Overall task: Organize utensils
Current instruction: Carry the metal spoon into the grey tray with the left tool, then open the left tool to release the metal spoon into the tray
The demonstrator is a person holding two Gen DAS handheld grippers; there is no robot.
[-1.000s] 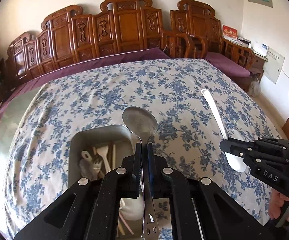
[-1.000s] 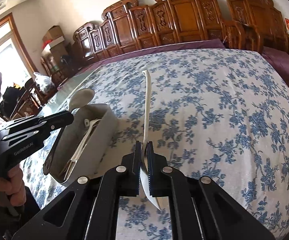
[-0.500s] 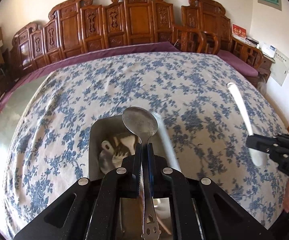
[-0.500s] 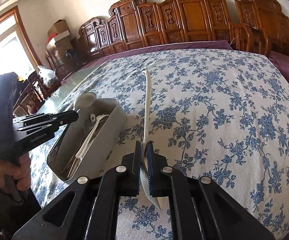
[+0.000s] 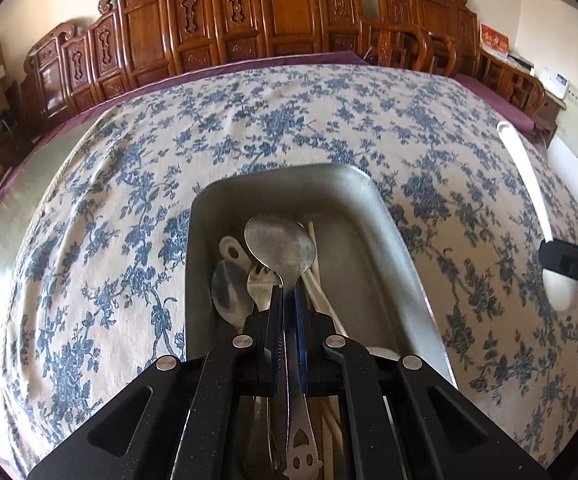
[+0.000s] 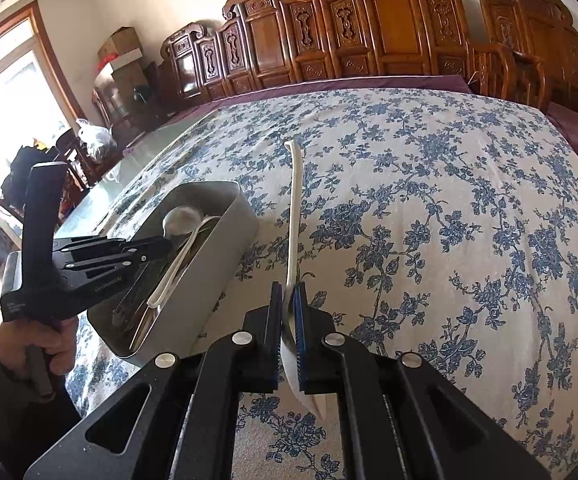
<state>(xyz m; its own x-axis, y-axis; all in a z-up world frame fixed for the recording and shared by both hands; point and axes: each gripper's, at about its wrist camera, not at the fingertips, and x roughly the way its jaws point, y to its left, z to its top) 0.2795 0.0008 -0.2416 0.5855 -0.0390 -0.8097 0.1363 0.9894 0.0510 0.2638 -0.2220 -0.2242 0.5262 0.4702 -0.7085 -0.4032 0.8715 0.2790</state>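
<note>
My left gripper (image 5: 287, 292) is shut on the handle of a metal spoon (image 5: 280, 245), whose bowl hangs over the inside of the grey metal tray (image 5: 405, 256). In the tray lie a fork (image 5: 259, 280), another metal spoon (image 5: 227, 288), a white utensil (image 5: 231, 249) and pale chopsticks (image 5: 319, 284). My right gripper (image 6: 287, 292) is shut on a long white spoon (image 6: 294, 208), held by its bowl end with the handle pointing away over the cloth. From the right wrist view the left gripper (image 6: 161, 245) sits above the tray (image 6: 225, 240).
A blue-flowered tablecloth (image 6: 429, 220) covers the table. Carved wooden chairs (image 5: 273, 12) line the far edge. A person's hand (image 6: 37, 340) holds the left tool at the near left. A window and clutter stand at the left side of the room.
My left gripper has moved down and forward with the metal spoon, from beside the tray's right rim to over its inside. The right gripper and white spoon have stayed put.
</note>
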